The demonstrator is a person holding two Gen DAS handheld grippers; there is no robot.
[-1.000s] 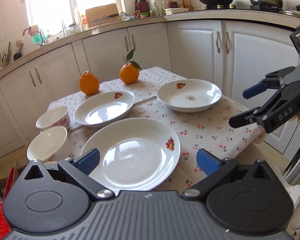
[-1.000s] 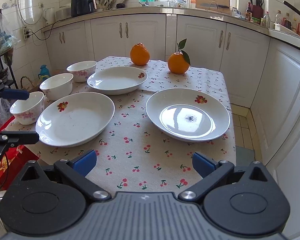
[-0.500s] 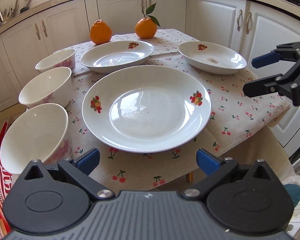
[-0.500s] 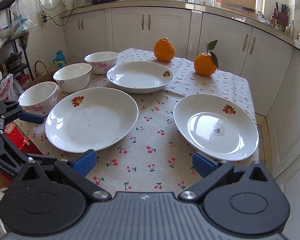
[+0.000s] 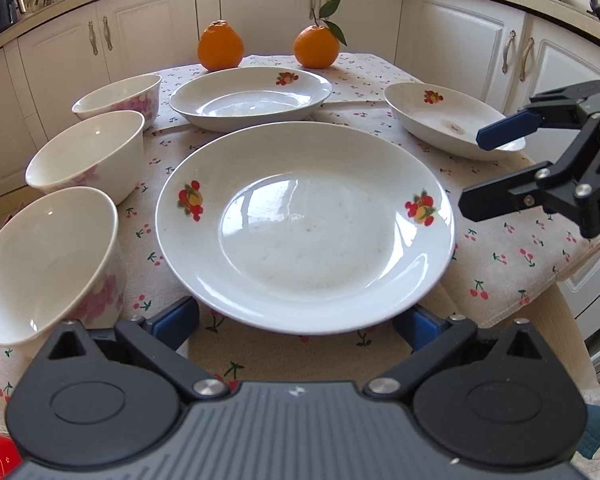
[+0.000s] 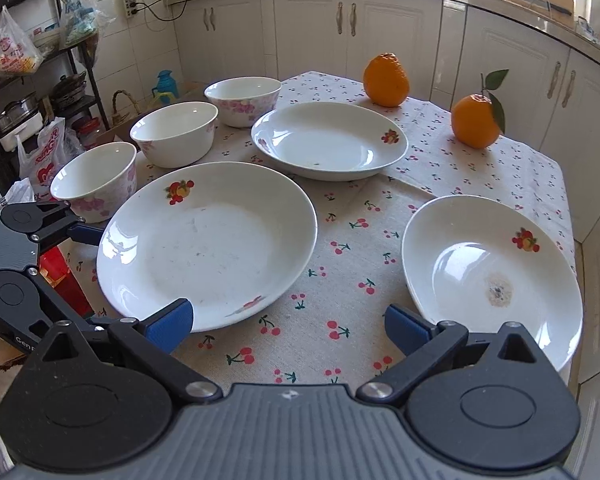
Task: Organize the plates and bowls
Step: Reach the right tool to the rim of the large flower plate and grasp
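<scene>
A large white plate with fruit prints lies at the near middle of the table. My left gripper is open, and the plate's near rim sits between its fingers, partly covering both blue pads. Three bowls stand in a row on the left. A second plate is at the back and a third plate on the right. In the right wrist view my right gripper is open over the tablecloth, between the large plate and the right plate.
Two oranges sit at the far edge of the cherry-print tablecloth. White cabinets ring the table. A shelf with bags stands at the left. A red bag is below the table's left edge.
My left gripper has dropped lower and moved in on the large plate until its rim lies between the fingers. My right gripper has come closer to the table.
</scene>
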